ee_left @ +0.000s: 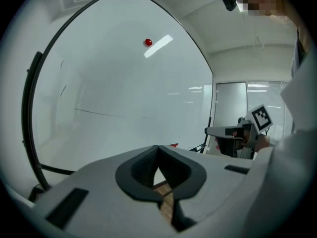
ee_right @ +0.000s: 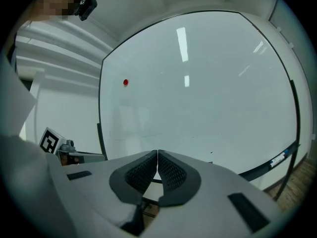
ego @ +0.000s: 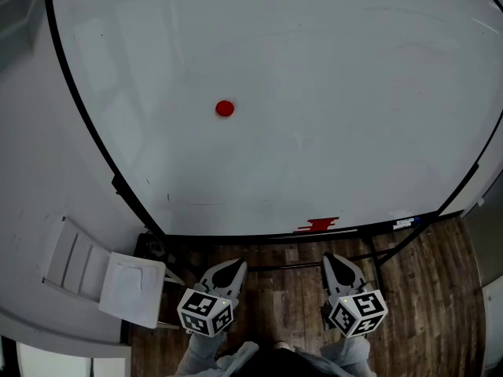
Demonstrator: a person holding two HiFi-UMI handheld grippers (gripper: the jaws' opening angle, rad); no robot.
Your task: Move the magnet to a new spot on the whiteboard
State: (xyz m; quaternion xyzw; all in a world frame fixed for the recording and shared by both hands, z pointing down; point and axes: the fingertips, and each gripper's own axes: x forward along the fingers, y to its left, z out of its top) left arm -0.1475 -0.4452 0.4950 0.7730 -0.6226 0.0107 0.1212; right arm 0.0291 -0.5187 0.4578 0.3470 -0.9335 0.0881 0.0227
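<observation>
The red magnet [ego: 225, 108] sticks to the whiteboard [ego: 330, 93], well above and ahead of both grippers. It is closer to your left gripper's [ego: 234, 265] side than to your right gripper's [ego: 333, 259]. Bare white board lies all round it, and nothing touches it.

From the left gripper view the magnet [ee_left: 148, 42] sits high over the jaw tips, just left of the line the left gripper [ee_left: 157, 148] points along. From the right gripper view it [ee_right: 126, 82] shows up and to the left of the right gripper [ee_right: 157, 153], near the board's dark left edge.

You hold both grippers low, side by side, below the board's bottom rail and over the wooden floor [ego: 424, 289], each pointing towards the board. Both are clenched: the dark ribbed pads of each meet at the tips, with nothing between them.

On the bottom rail, ahead of and between the two grippers, lies a red object [ego: 318, 225]. Further along, to the right of your right gripper, a blue-capped marker [ego: 405, 223] rests on the same rail. To the left of your left gripper there is a white tray-like thing [ego: 132, 289]; what it is cannot be told.
</observation>
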